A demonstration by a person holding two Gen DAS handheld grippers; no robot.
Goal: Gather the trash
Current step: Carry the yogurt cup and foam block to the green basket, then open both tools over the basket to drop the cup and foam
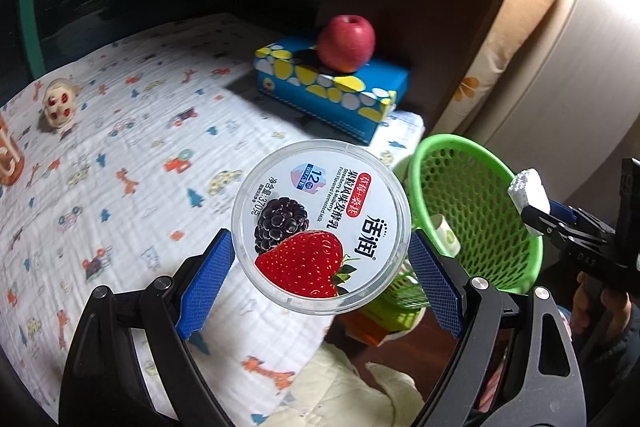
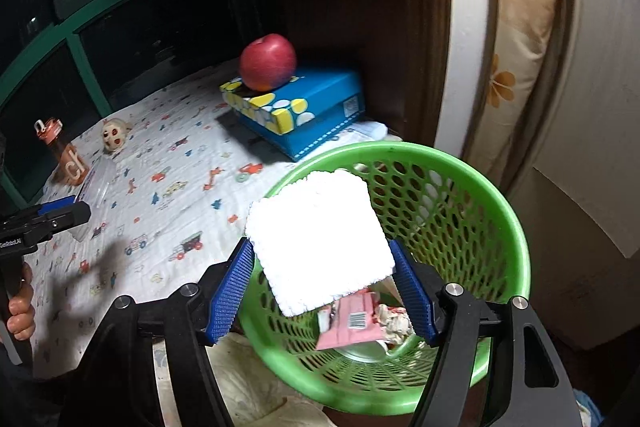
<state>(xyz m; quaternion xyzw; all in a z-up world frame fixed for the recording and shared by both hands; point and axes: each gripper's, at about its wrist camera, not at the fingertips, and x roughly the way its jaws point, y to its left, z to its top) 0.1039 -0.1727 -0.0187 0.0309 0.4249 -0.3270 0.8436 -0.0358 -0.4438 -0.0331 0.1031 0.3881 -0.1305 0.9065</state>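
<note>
My left gripper (image 1: 320, 245) is shut on a clear round yogurt cup (image 1: 320, 223) with a strawberry and mulberry lid, held above the patterned cloth (image 1: 120, 147). Right of it stands the green mesh basket (image 1: 480, 195). My right gripper (image 2: 320, 249) is shut on a white foam block (image 2: 320, 239), which hangs over the basket (image 2: 516, 227). A pink wrapper (image 2: 352, 323) and crumpled paper (image 2: 394, 319) lie in the basket. In the left wrist view the right gripper (image 1: 536, 223) shows at the right edge with the foam block (image 1: 528, 191) over the rim.
A red apple (image 2: 268, 61) sits on a blue tissue box (image 2: 296, 107) at the back. A small toy (image 2: 114, 137) and an orange bottle (image 2: 66, 159) stand on the cloth at the left. A dark window is behind, a flowered pillow (image 2: 512, 67) at the right.
</note>
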